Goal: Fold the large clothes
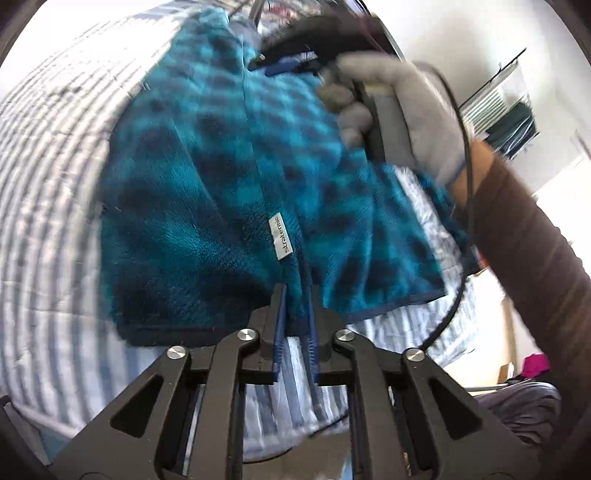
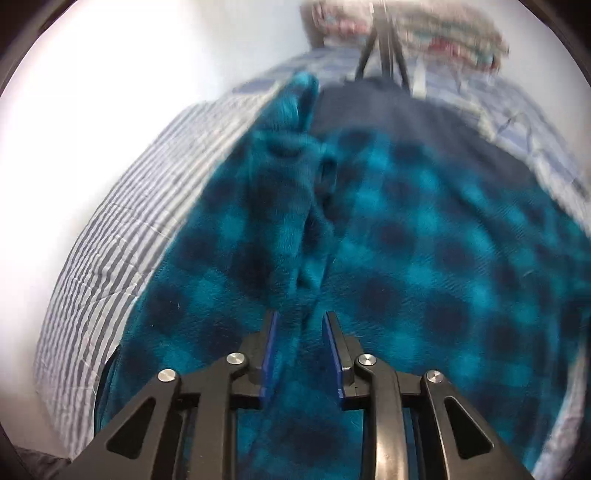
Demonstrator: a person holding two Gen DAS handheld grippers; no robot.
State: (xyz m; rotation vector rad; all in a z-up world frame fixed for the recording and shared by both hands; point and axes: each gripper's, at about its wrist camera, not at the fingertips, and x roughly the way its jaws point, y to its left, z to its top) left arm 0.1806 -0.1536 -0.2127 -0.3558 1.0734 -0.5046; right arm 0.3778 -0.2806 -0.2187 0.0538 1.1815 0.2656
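Observation:
A teal and dark-blue checked fleece garment (image 1: 207,206) lies on a striped bed cover (image 1: 48,155). It has a white label (image 1: 280,236) near its hem. My left gripper (image 1: 296,291) is shut on the hem of the fleece, with fabric pinched between the blue pads. The right gripper (image 1: 269,61) shows at the top of the left wrist view, held by a gloved hand (image 1: 406,110) over the far end of the fleece. In the right wrist view my right gripper (image 2: 300,317) is closed on a raised ridge of the fleece (image 2: 424,236).
The striped bed cover (image 2: 122,229) runs along the left, with a bright white wall beyond it. A dark tripod (image 2: 384,44) and patterned pillows (image 2: 443,29) sit at the far end. A sleeved arm (image 1: 524,236) crosses the right side. A pink item (image 1: 535,363) lies lower right.

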